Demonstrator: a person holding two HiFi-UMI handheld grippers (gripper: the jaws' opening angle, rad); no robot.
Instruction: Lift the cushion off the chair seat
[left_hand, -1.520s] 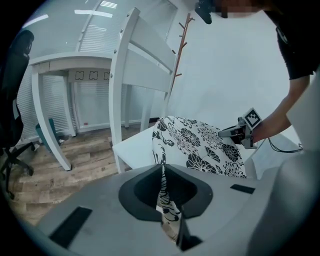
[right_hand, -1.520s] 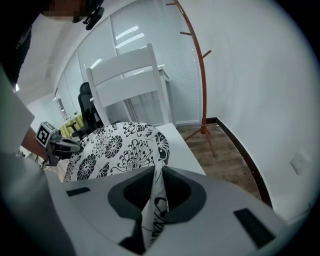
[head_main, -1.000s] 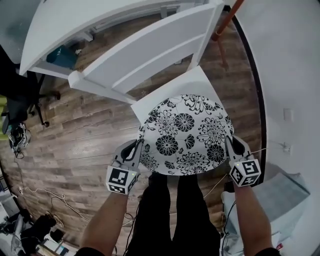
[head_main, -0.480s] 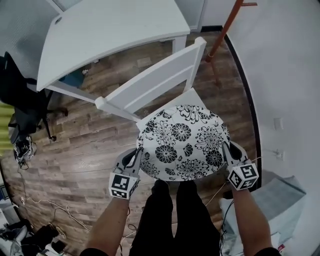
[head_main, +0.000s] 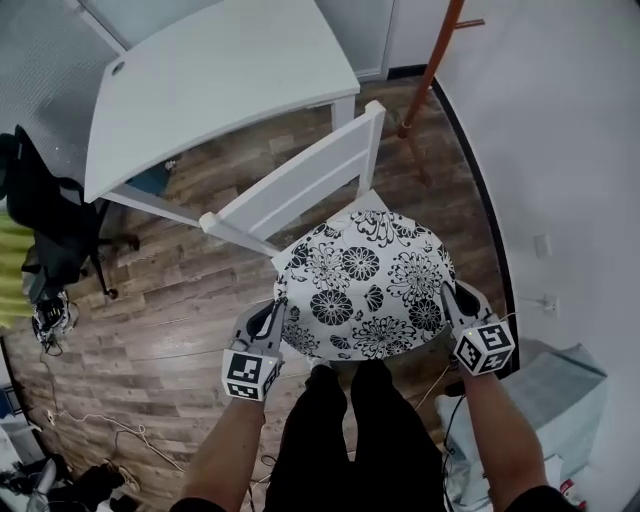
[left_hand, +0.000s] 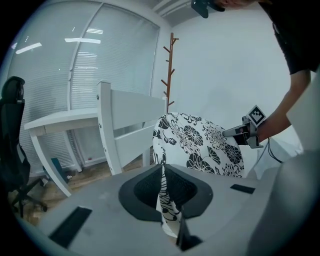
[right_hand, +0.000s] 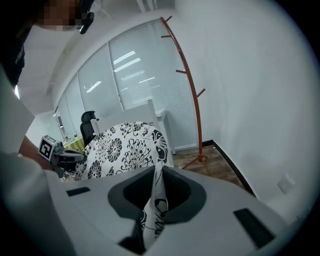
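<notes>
Holding the flowered cushion (head_main: 362, 283) up in the air over the seat of the white chair (head_main: 300, 187); flat side facing up, stretched left to right between both grippers; pinching its left edge with the left gripper (head_main: 277, 308), jaws closed tight on the cloth; pinching its right edge with the right gripper (head_main: 447, 293) the same way; hanging just in front of the chair back, with free room on the other sides above the wood floor (head_main: 150, 290); white desk (head_main: 220, 75) and brown coat stand (head_main: 432, 62) well apart behind; lifted higher than a moment ago, now up near the top of the chair back.
</notes>
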